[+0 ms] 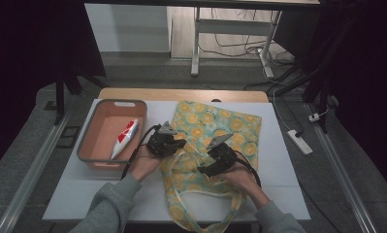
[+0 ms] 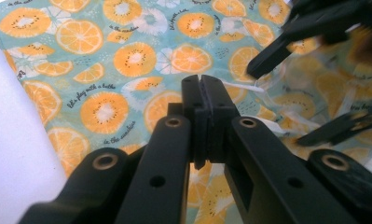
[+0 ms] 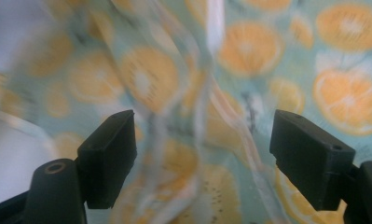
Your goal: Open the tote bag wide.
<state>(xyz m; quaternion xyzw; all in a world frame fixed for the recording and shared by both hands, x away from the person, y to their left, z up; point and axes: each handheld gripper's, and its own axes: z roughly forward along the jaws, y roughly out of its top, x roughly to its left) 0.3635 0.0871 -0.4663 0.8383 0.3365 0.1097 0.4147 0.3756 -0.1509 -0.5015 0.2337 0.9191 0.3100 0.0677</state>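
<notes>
An orange basin [image 1: 100, 127] on the white tabletop [image 1: 288, 170] holds a white tube [image 1: 124, 138] lying flat. Beside it lies my cloth bag [image 1: 220, 124], thin wrinkled fabric printed with orange slices, its pale straps trailing toward me. My left gripper [image 1: 170, 144] is clamped tight at the bag's edge; I cannot tell whether fabric is pinched. My right gripper [image 1: 211, 165] is spread wide over the bag, gripping nothing.

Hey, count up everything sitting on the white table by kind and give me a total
Fabric bag with orange-slice print: 1
Orange bin: 1
Tube in the bin: 1
Total: 3
</notes>
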